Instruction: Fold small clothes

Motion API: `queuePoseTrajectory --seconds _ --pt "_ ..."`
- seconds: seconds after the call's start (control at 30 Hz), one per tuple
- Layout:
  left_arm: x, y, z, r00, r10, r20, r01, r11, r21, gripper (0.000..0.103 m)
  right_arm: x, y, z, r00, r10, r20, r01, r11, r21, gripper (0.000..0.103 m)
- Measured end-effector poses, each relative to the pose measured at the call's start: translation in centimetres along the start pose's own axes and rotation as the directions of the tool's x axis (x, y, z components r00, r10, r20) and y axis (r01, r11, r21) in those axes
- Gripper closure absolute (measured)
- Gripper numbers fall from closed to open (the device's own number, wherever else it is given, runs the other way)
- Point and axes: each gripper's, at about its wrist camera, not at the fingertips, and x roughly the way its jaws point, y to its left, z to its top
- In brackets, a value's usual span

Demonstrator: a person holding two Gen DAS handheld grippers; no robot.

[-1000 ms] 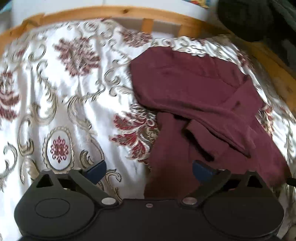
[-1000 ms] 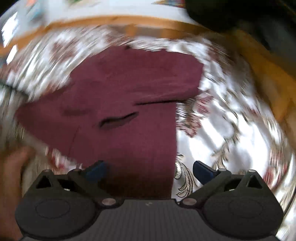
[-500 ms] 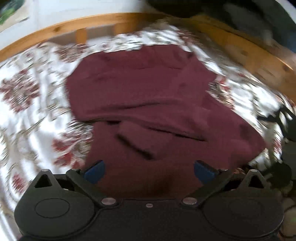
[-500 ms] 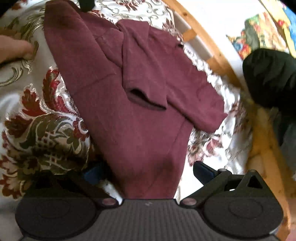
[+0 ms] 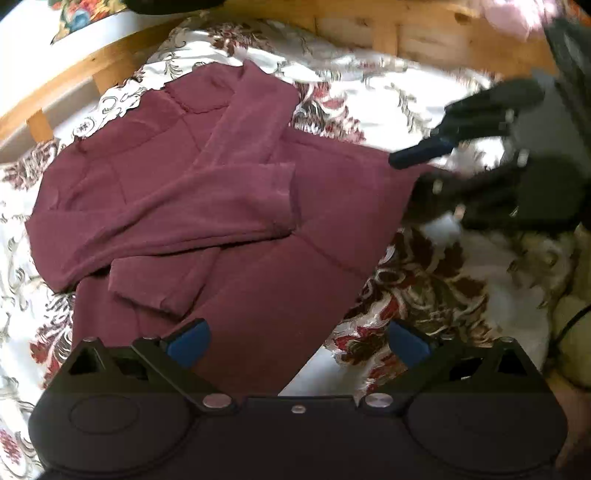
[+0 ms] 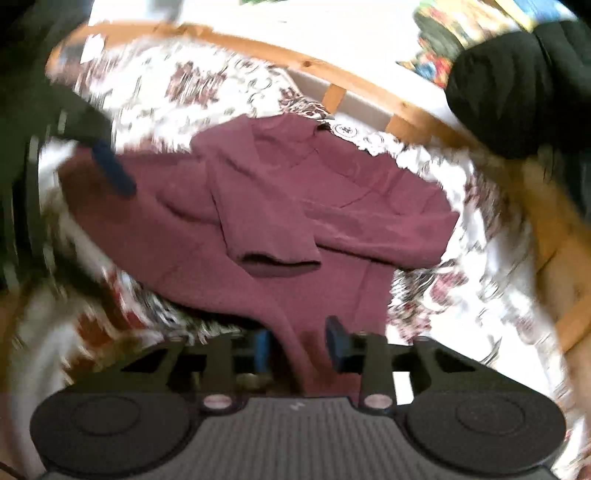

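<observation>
A maroon long-sleeve shirt lies spread on a floral bedspread, both sleeves folded across its body. My left gripper hovers open over the shirt's lower hem, its pads clear of the cloth. In the right wrist view the shirt runs down to my right gripper, whose jaws are closing with the hem corner between the blue pads, a gap still showing. The left wrist view shows the right gripper at the shirt's right hem corner. A blue finger of the left gripper shows blurred at the left.
A wooden bed frame curves round the far side of the bedspread. A black padded garment rests on the frame at the back right. The bedspread is bare to the right of the shirt.
The left view has swung right across the shirt, bringing the right gripper into sight. The right gripper's jaws have narrowed from wide open around the hem corner.
</observation>
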Motion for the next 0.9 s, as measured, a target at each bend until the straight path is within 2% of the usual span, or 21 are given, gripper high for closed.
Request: queuePoseTrajectory --seconds 0.07,0.13,0.2,0.3,0.43,0.53,0.7,0.8,0.9 --pt "1.2 -0.9 0.1 0.997 0.061 -0.038 -0.059 0.997 0.047 0.005 0.1 -1.2 0.0 0.999 0.049 -0.003 -0.049 0.996 0.078 0.080" --pt "1.9 -1.3 0.0 0.994 0.100 -0.054 -0.095 0.992 0.077 0.005 0.1 -2.3 -0.2 0.994 0.108 0.001 -0.107 0.981 0.165 0.081" --pt "2.1 -1.4 0.1 0.993 0.108 -0.056 -0.103 0.992 0.079 0.005 0.3 -3.7 -0.4 0.986 0.164 0.011 -0.162 0.956 0.246 0.081" --pt "2.0 -1.0 0.4 0.991 0.125 -0.050 -0.121 0.990 0.072 0.006 0.1 -5.1 -0.7 0.978 0.206 0.031 -0.204 0.922 0.330 0.081" --pt "1.7 -0.6 1.1 0.987 0.159 -0.020 -0.158 0.986 0.044 0.010 -0.1 -5.8 -0.8 0.976 0.212 0.055 -0.217 0.900 0.378 0.081" --pt "1.3 -0.1 1.4 0.981 0.195 0.002 -0.195 0.980 0.027 0.018 -0.1 -5.8 -0.7 0.976 0.208 0.058 -0.214 0.899 0.381 0.081" --pt "0.0 0.6 2.4 0.970 0.242 0.037 -0.243 0.970 0.029 0.047 0.0 -5.5 -0.7 0.980 0.194 0.052 -0.199 0.901 0.385 0.081" --pt "-0.6 1.0 2.8 0.970 0.239 0.042 -0.240 0.970 0.038 0.055 0.0 -5.8 -0.8 0.983 0.178 0.051 -0.183 0.899 0.397 0.081" --pt "-0.2 1.3 2.4 0.962 0.274 0.010 -0.274 0.960 0.052 0.058 0.3 -6.1 -1.0 0.985 0.168 0.046 -0.172 0.892 0.419 0.081"
